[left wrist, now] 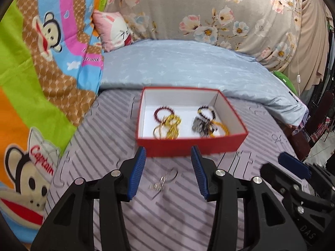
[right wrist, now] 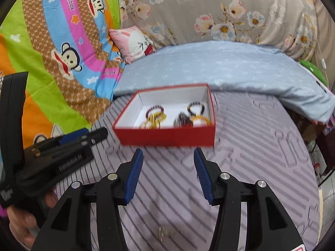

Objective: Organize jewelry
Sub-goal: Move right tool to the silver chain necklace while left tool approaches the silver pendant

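While most of the jewelry is already lying in the red box point(left wrist: 189, 146), one small silvery piece point(left wrist: 160, 185) is still resting on the striped lilac mat point(left wrist: 104, 146), on the near side of the box and just apart from its front wall. In the left wrist view it is sitting between the blue pads of the left gripper point(left wrist: 168, 172), whose jaws are standing about half open and are holding nothing. The right gripper point(right wrist: 168, 175) is also standing part-open and empty, pointing at the box from the right; in its own view the silvery piece is lying near the bottom edge, on the near side of its fingertips.

Inside the box, a dark red beaded bracelet point(left wrist: 164, 112) and a tangle of gold chains point(left wrist: 169, 128) are lying on the left, while a black-and-gold beaded bracelet point(left wrist: 206, 110) and a dark blurred item are lying on the right.

Judging from this, the step in hand is picking up the last loose piece. The next move is probably calling for the left gripper to lower onto the mat, close on that thin, fine item, and lift it over the front wall.
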`<action>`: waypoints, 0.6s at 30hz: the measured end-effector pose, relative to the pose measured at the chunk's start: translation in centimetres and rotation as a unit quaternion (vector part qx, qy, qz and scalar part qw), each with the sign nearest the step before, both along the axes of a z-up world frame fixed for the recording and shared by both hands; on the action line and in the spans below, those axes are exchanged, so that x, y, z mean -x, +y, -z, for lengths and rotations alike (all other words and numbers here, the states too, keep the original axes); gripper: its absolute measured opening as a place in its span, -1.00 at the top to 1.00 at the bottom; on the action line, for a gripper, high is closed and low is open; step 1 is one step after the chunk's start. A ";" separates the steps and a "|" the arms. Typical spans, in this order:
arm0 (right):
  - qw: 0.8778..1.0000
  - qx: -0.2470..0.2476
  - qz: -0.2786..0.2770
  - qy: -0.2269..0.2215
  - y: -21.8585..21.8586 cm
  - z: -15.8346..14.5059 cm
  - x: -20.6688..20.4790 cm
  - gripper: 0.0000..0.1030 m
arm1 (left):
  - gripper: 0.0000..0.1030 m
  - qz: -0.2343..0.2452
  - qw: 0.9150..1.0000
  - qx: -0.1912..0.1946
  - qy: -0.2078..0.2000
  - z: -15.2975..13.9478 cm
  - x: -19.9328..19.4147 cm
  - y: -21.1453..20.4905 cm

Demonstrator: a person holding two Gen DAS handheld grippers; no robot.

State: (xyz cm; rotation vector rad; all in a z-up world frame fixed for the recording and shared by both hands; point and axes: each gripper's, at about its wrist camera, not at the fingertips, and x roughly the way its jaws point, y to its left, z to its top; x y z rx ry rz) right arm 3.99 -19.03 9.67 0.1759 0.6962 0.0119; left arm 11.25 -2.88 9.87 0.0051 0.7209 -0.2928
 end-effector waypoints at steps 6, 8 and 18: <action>0.998 -0.017 0.011 0.054 0.3 5.0 4.1 0.03 | 0.16 -0.032 0.998 -0.026 0.041 5.3 3.1 2.4; 0.997 -0.023 0.010 0.070 0.7 6.3 4.8 0.03 | 0.16 -0.038 0.997 -0.025 0.056 6.8 3.9 3.1; 0.995 -0.020 0.006 0.096 2.8 9.8 5.2 0.03 | 0.16 -0.051 0.996 -0.021 0.065 9.8 6.6 4.3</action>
